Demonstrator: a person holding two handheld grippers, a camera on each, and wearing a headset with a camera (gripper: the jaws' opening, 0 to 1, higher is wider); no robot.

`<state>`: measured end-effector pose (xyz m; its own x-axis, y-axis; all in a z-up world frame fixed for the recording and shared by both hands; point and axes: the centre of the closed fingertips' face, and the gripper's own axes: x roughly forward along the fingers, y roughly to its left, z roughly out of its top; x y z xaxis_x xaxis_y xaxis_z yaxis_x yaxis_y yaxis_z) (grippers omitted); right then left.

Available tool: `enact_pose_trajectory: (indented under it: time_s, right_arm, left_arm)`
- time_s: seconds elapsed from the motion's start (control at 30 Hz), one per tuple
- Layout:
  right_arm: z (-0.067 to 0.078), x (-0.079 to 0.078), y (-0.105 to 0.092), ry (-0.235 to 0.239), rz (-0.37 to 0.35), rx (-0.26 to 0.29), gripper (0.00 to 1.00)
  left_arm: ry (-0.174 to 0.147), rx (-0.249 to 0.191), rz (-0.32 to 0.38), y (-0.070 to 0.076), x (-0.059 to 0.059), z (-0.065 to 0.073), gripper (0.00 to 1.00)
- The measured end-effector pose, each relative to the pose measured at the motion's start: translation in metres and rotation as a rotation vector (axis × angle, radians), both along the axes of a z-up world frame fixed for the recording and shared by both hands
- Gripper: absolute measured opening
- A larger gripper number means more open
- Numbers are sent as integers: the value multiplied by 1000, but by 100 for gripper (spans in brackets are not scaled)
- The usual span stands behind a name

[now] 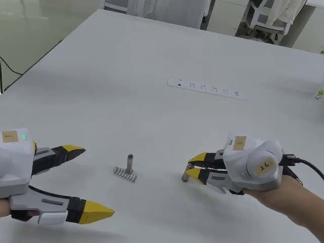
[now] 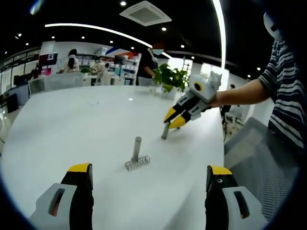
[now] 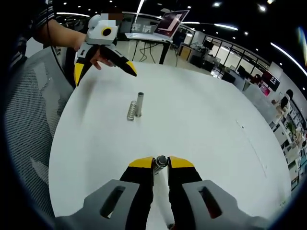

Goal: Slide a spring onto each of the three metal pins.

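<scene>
A metal pin stands upright on the white table, with a spring lying flat at its base. Both also appear in the left gripper view, pin and spring, and in the right gripper view, pin and spring. My left gripper hovers open left of them, jaws wide apart. My right gripper sits right of the pin, shut on a second metal pin that seems wrapped in spring coils, its lower end on the table.
A white power strip lies farther back on the table. The table's left edge runs diagonally, with floor beyond. Chairs stand past the far edge. A mesh chair seat is near the person's side.
</scene>
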<state>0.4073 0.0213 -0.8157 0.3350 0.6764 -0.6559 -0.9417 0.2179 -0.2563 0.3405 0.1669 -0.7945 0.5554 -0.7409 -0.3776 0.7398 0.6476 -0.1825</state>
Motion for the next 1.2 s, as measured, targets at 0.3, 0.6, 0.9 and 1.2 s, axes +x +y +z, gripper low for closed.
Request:
enact_pose_trajectory:
  time_s: [0.3,0.6,0.9,1.2]
  right_arm:
    - [1,-1,1,-3,5,-6,8]
    - [5,1,-1,5,-2,-4,9]
    - [10,-2,0,4,7,4,9]
    - [23,-5,2,11,-19,63,10]
  left_arm:
    - [-5,-1,-9,-4,0,2,96]
    - [-10,-3,-9,-4,1,5,96]
    - [-13,-3,-7,-4,0,8,95]
    - [-16,-6,1,-1,0,10,95]
